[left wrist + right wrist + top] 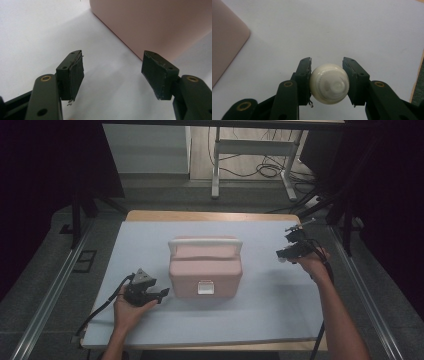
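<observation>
A pink box (pixel 205 272) with a white handle (pixel 205 241) and a white front latch (pixel 205 287) stands mid-table. My left gripper (pixel 162 294) lies low by the box's front left corner, open with nothing between its jaws. In the left gripper view the gripper (pixel 112 72) faces the box's pink wall (pixel 155 22) a short way ahead. My right gripper (pixel 284 251) hovers to the right of the box. In the right gripper view it (pixel 327 65) is shut on a small round white container (pixel 329 83), seen end-on above the mat.
A pale mat (pixel 260 310) covers the wooden table (pixel 210 215). The box's rounded corner (pixel 227 42) lies off to the left of the right gripper. Beyond the table are a white desk frame (pixel 250 150) and floor cables (pixel 270 170).
</observation>
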Motion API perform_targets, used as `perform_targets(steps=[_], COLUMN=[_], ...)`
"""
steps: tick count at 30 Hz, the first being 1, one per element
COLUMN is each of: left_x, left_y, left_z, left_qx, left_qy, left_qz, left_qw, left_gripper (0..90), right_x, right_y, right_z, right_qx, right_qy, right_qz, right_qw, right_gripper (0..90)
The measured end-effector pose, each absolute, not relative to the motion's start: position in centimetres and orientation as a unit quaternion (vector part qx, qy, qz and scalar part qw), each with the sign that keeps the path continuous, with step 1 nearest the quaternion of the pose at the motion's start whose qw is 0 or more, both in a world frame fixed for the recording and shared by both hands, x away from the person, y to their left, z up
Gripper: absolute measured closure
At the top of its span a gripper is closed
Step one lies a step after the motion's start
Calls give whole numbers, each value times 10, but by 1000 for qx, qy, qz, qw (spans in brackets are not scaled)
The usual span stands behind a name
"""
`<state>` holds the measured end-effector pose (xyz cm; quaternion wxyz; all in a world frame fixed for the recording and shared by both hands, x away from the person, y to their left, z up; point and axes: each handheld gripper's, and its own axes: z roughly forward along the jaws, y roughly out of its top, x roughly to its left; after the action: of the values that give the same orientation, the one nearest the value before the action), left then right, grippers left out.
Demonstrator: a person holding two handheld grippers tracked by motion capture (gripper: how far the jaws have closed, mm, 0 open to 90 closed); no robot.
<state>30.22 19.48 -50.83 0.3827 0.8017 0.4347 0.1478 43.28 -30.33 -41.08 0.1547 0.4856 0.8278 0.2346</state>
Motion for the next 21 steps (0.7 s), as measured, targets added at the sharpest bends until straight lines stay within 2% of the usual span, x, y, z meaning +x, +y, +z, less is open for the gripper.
perform_targets(steps=[21], left_x=[300], left_y=[192], left_z=[-509], left_qx=[807], left_qy=[432], left_qz=[149], left_qw=[374], left_gripper=[341], right_x=[406], right_y=[-293], right_z=[-430], right_qx=[454], right_qy=[847], right_qz=[242], right_qw=[129], right_gripper=[601])
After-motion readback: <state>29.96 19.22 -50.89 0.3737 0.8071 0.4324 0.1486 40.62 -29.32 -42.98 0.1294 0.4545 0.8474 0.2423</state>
